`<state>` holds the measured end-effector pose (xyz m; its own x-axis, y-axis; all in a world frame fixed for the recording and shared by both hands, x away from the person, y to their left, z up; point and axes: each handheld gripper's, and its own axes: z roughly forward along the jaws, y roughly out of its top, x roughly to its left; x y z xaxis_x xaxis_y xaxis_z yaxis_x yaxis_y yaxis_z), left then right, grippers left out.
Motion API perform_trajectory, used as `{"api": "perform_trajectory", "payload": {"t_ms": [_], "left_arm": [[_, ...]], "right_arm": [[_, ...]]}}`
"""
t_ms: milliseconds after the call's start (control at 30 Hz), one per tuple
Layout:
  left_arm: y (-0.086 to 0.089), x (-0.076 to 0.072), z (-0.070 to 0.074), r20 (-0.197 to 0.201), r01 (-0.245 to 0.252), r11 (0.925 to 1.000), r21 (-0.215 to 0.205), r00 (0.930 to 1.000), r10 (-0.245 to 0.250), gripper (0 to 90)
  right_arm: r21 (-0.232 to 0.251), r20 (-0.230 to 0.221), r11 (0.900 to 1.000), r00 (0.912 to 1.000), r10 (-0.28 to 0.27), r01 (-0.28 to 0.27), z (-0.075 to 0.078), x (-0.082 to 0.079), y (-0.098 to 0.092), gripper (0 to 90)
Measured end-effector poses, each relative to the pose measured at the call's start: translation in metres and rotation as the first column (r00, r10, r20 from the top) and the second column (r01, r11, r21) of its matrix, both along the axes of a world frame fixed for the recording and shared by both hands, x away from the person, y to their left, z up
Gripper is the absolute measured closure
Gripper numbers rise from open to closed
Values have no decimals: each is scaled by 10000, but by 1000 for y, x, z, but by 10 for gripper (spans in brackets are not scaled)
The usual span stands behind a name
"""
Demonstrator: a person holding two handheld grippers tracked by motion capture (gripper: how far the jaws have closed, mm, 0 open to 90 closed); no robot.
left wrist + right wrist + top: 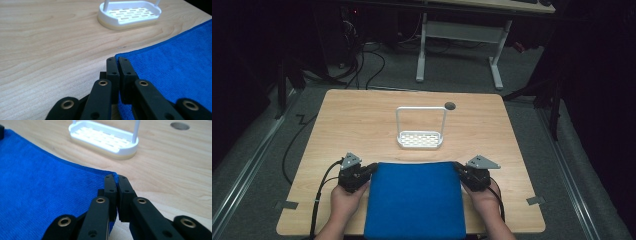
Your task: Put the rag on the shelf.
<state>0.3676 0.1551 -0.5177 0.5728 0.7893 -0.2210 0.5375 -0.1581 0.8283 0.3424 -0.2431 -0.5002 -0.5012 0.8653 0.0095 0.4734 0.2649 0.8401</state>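
Two grippers pinch the far corners of the blue cloth [414,197]: left gripper [371,169] and right gripper [457,167], jaws pressed together on its edge.

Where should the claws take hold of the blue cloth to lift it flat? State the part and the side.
At its two far corners, each claw coming in low from its own outer side. The blue cloth lies flat on the table, so only thin edges offer a pinch. The left claw and right claw are shut on those corners, facing the white rack.
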Motion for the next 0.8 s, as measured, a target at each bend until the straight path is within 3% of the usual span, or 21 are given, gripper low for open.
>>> {"api": "perform_trajectory", "payload": {"t_ms": [167,233,467,533,800], "left_arm": [[0,3,7,174,-18,9999,-165,9998,21,881],[-2,4,13,341,23,10000,-25,9994,-22,881],[-1,9,35,815,-61,9996,-292,9966,85,882],[0,11,45,1057,-134,9982,-586,9942,196,882],[-2,16,65,1515,-175,9977,-656,9881,273,883]], "right_arm": [[345,137,9994,9999,-42,37,6,0,0,883],[136,398,9999,9992,-3,-2,10,0,1,883],[346,1134,9994,9935,14,-53,37,6,1,883],[482,1232,9988,9924,-29,-31,43,8,0,884],[737,1707,9973,9852,-141,15,64,15,-2,884]]}}
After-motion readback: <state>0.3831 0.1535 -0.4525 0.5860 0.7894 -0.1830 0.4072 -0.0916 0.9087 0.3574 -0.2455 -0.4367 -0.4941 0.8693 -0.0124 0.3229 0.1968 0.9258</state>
